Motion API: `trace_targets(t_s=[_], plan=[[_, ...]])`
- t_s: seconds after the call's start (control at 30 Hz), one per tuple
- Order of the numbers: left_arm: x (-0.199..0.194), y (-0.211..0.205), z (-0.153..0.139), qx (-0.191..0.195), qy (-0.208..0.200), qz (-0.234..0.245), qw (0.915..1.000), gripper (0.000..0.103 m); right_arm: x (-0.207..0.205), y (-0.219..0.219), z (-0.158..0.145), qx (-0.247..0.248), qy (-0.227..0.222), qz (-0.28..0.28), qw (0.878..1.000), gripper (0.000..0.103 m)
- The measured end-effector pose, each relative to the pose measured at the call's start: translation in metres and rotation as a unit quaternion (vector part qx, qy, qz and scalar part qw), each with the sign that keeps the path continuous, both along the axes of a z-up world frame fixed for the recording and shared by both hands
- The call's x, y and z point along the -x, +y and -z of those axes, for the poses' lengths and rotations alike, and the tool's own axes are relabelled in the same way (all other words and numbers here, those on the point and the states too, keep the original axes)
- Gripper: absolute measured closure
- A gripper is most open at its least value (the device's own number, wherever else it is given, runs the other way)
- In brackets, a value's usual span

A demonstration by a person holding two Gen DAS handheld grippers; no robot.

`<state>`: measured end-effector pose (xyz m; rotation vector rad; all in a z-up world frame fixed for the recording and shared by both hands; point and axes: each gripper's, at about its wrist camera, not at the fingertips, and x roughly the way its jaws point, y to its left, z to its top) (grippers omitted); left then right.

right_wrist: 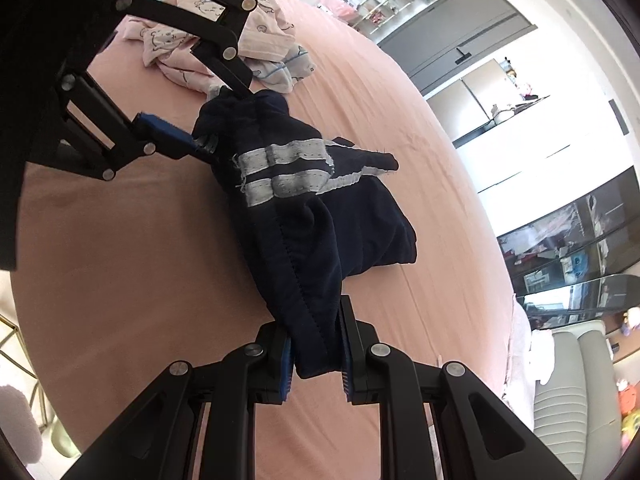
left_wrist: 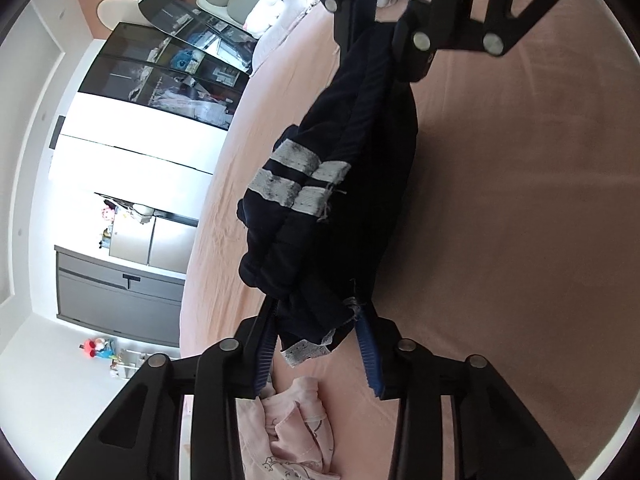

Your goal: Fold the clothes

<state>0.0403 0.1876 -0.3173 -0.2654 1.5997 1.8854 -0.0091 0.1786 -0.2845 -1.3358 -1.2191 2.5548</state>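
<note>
Left gripper (left_wrist: pixel 316 344) fingertips buried in navy garment (left_wrist: pixel 332 184).

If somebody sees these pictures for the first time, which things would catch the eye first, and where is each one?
First comes the dark navy garment with two pale stripes, stretched over the middle of the pink bed sheet, with the left gripper at one end and the right gripper at the other, both with jaws shut on the cloth. Next, the pink printed clothes heaped behind the left gripper. Last, the dark glass cabinet at the wall.
</note>
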Motion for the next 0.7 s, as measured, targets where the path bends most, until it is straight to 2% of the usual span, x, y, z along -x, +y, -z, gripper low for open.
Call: trace_targets(t_s=[0.17,0.23,0.27,0.3,0.37,0.47,0.6,0.7], plan=[[-0.006,0.001,0.002,0.0,0.008,0.005,1.0,0.071,-0.001,0.001,-0.002,0.008,0.001,0.004,1.0,0.087],[-0.009,0.001,0.005,0.012,0.011,0.013,0.9998,0.07,-0.001,0.003,-0.005,0.024,-0.001,0.007,1.0,0.087],[-0.01,0.001,0.009,0.024,0.017,0.015,0.9995,0.066,0.0,0.004,-0.006,0.032,-0.003,0.009,0.999,0.087],[-0.011,0.002,0.013,0.035,0.028,0.015,0.9989,0.054,0.0,0.005,-0.008,0.039,-0.003,0.012,0.999,0.087],[-0.014,-0.001,0.019,0.047,0.05,0.021,0.9974,0.039,0.001,0.007,-0.009,0.045,-0.001,0.015,0.999,0.087],[-0.016,-0.001,0.017,0.04,0.063,0.019,0.997,0.037,0.003,0.009,-0.013,0.046,0.006,0.019,0.999,0.087],[-0.008,0.002,0.011,0.026,0.049,0.01,0.9984,0.028,0.006,0.013,-0.017,0.06,0.005,0.026,0.998,0.087],[0.002,0.006,0.005,0.02,0.031,0.007,0.9993,0.028,0.007,0.014,-0.017,0.057,0.003,0.023,0.998,0.087]])
